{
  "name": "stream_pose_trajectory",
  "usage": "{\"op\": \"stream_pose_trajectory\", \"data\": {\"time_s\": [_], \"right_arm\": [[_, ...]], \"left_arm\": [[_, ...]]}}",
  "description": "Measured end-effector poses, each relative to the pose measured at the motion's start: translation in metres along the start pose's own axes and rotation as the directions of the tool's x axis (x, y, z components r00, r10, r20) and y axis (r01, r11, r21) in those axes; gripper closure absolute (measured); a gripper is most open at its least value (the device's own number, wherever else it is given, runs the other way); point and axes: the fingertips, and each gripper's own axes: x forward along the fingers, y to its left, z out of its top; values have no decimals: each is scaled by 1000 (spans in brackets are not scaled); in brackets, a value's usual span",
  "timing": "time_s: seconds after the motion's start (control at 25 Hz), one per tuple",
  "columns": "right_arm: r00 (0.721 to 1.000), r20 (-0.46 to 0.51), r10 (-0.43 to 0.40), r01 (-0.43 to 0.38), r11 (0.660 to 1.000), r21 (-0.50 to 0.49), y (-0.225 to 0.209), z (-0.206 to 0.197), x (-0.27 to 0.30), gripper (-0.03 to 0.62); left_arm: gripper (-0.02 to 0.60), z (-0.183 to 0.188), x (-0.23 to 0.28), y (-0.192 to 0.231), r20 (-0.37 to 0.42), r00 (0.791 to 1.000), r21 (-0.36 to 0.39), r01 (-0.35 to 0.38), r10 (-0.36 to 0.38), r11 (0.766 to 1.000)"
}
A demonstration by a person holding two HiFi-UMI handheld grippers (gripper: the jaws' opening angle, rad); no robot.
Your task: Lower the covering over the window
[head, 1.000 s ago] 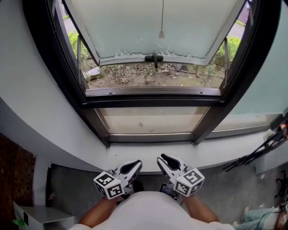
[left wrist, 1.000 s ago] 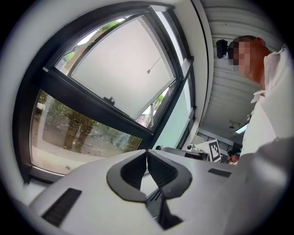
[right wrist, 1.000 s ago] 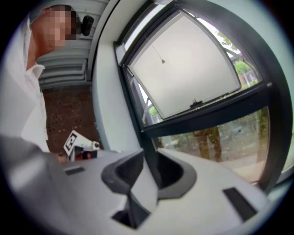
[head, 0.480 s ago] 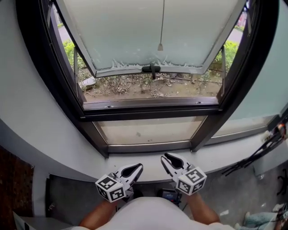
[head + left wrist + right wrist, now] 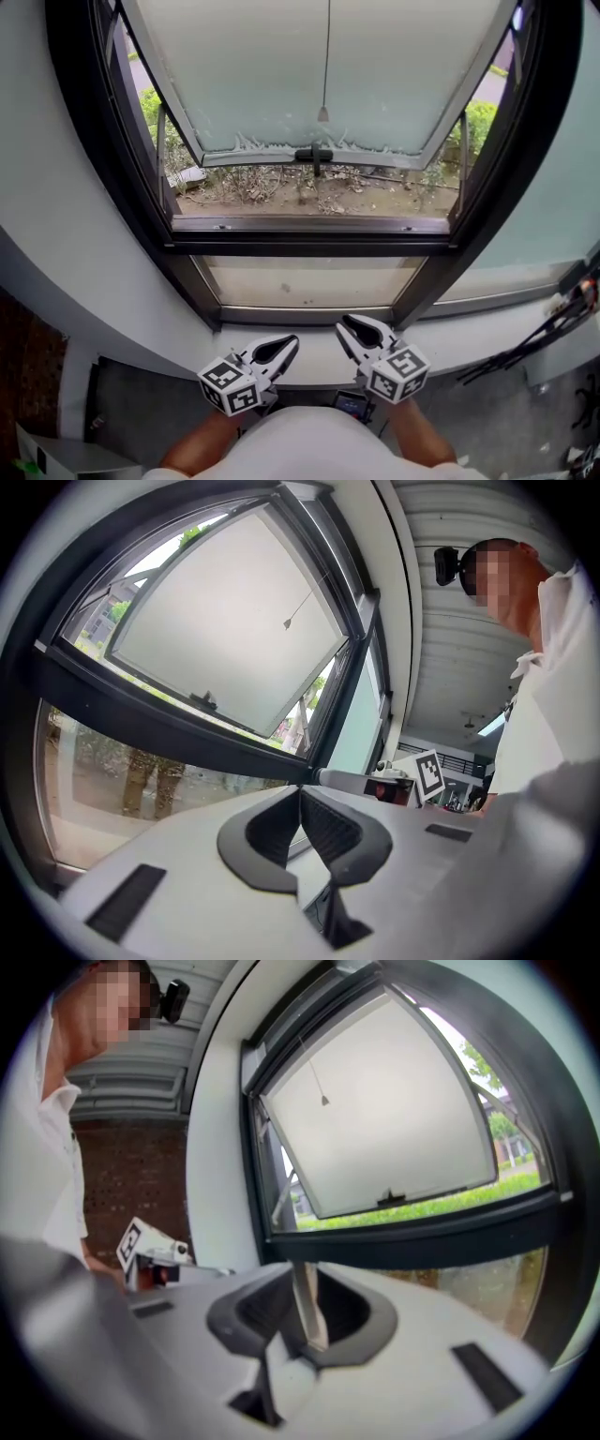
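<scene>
Left tongs and right tongs point level toward the window.

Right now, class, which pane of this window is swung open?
The upper frosted pane with the black handle: its bottom edge tilts outward. The lower pane sits closed in its frame.

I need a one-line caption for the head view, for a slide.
Head view: left gripper and right gripper held low before the open window, pull cord hanging before its pane.
</scene>
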Motion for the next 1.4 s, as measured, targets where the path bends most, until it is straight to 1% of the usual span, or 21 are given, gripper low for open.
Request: {"op": "stream_pose_trajectory", "data": {"time_s": [0.08,0.16,0.32,0.44,0.6,0.76,0.88,0.96,1.08,1.16,1.32,1.4], "right_arm": [[1000,1,4,-4,1000,-25,-5,6,0,505],[1000,0,8,-8,998,-59,-10,12,-1,505],[1000,9,10,-8,989,-150,-17,35,1,505],[1000,19,7,-3,974,-228,-22,57,4,507],[999,44,2,11,956,-292,-33,88,6,507],[997,80,3,24,939,-342,-39,120,6,507],[994,106,12,30,922,-386,-36,145,7,508],[992,123,16,37,909,-415,-34,160,9,511],[989,149,18,53,890,-453,-31,183,12,516],[985,169,20,63,877,-477,-28,199,14,520],[979,201,36,76,850,-522,-21,229,19,526],[976,212,47,78,837,-542,-16,240,21,528]], "left_arm": [[559,7,5,0,12,1000,9,-6,6,1000],[560,16,11,0,18,1000,40,-6,5,999],[560,42,22,1,24,1000,146,3,-7,989],[560,68,32,2,23,1000,239,0,-6,971],[560,112,43,0,44,999,360,-12,-4,933],[560,153,52,-10,73,997,451,-13,-23,893],[560,179,57,-18,90,995,499,-14,-36,867],[560,195,58,-23,102,994,520,-16,-43,854],[560,216,59,-26,118,992,556,-31,-42,831],[560,229,60,-28,121,992,588,-40,-38,808],[560,257,64,-33,133,990,657,-60,-36,752],[560,268,64,-34,142,989,672,-71,-34,738]]}}
